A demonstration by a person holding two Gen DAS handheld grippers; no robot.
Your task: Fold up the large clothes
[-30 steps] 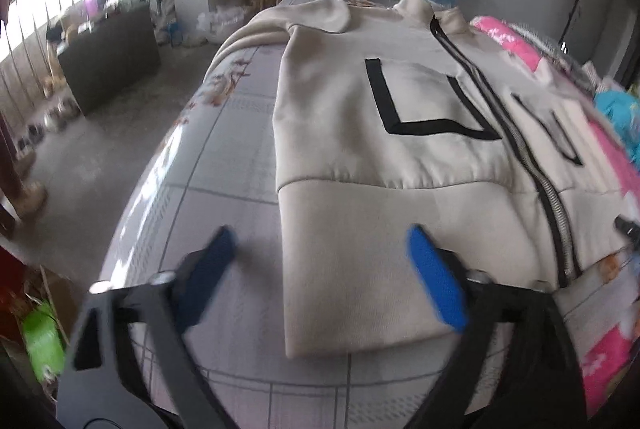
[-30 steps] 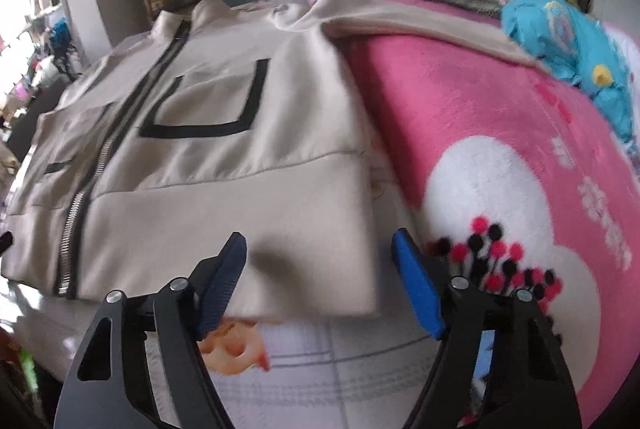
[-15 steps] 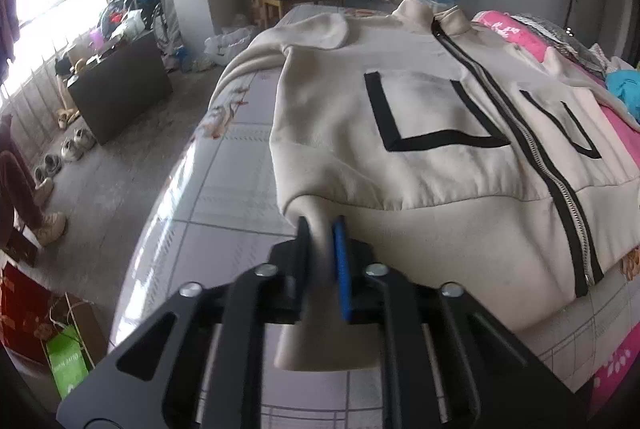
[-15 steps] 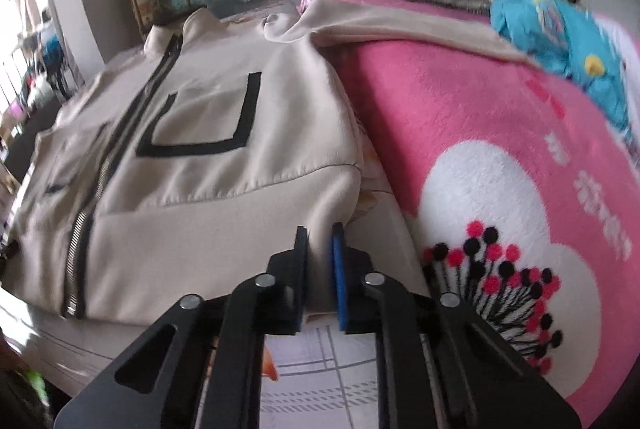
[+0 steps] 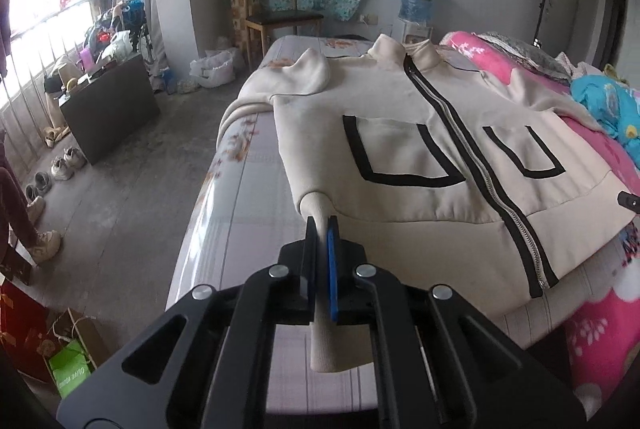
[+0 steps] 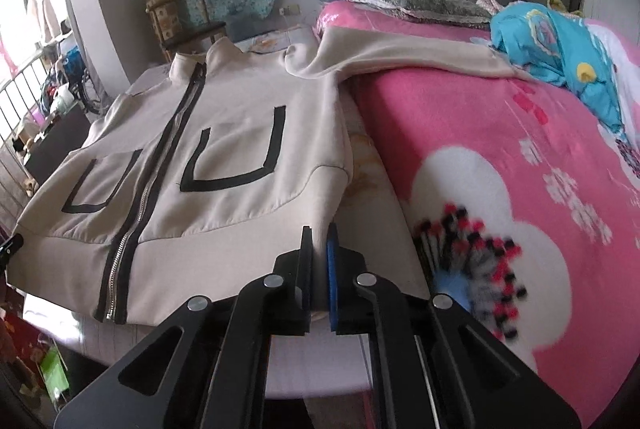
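A cream zip-up jacket [image 5: 400,149] with black pocket outlines lies front-up on the bed, collar at the far end. My left gripper [image 5: 321,229] is shut on the hem's left corner, which is raised off the sheet and hangs down between the jaws. In the right wrist view the same jacket [image 6: 224,133] spreads to the left, and my right gripper [image 6: 319,235] is shut on the hem's right corner, lifted a little. One sleeve [image 6: 400,53] stretches away over the pink blanket; the other sleeve [image 5: 280,81] is bent near the left shoulder.
A pink flowered blanket [image 6: 500,149] covers the bed's right side, with a blue bundle [image 6: 560,45] on it. The bed's checked sheet [image 5: 240,213] shows on the left. Beyond are a wooden chair [image 5: 280,17], a dark box [image 5: 108,105], shoes and a person's leg [image 5: 16,213] on the floor.
Both grippers went from wide open over the hem to shut on its two corners, then rose, lifting the hem off the bed.
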